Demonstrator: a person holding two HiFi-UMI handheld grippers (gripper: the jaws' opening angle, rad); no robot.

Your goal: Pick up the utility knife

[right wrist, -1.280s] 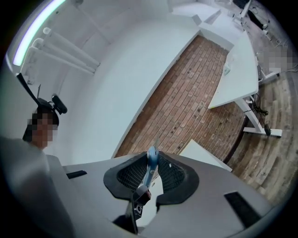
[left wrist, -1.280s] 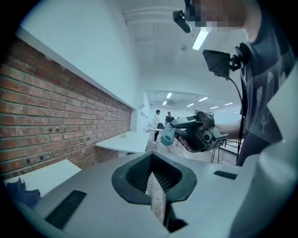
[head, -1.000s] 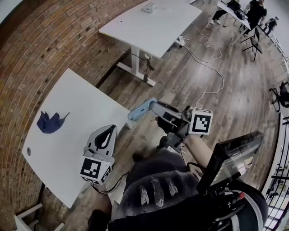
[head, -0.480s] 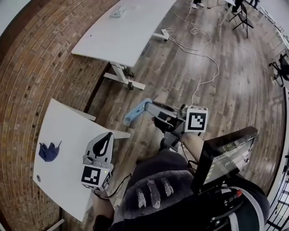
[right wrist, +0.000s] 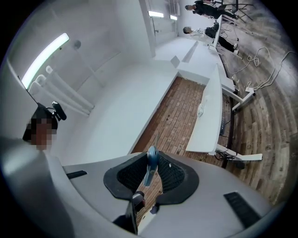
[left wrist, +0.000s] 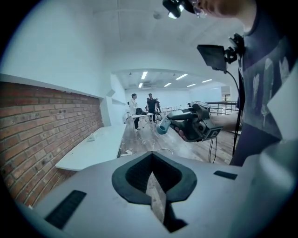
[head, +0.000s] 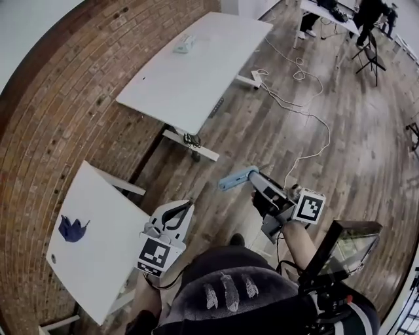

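Note:
The utility knife (head: 234, 178) is light blue and slim. It sticks out up and to the left from my right gripper (head: 254, 178), which is shut on its handle above the wooden floor. In the right gripper view the knife (right wrist: 150, 163) stands end-on between the dark pads (right wrist: 173, 176). The left gripper view shows the same knife (left wrist: 164, 126) in the right gripper (left wrist: 173, 122) ahead. My left gripper (head: 188, 207) is shut with nothing in it, just right of the near white table (head: 98, 248); its jaws meet in a closed line (left wrist: 153, 179).
A blue cloth (head: 72, 228) lies on the near white table. A longer white table (head: 196, 72) with a small object (head: 184, 44) stands along the brick wall (head: 78, 98). Cables (head: 308, 111) trail over the floor. People sit at desks far back (head: 366, 13).
Both grippers have moved off the near white table's edge and now hang over the floor. The knife has stayed in the right gripper. The view has swung toward the longer table.

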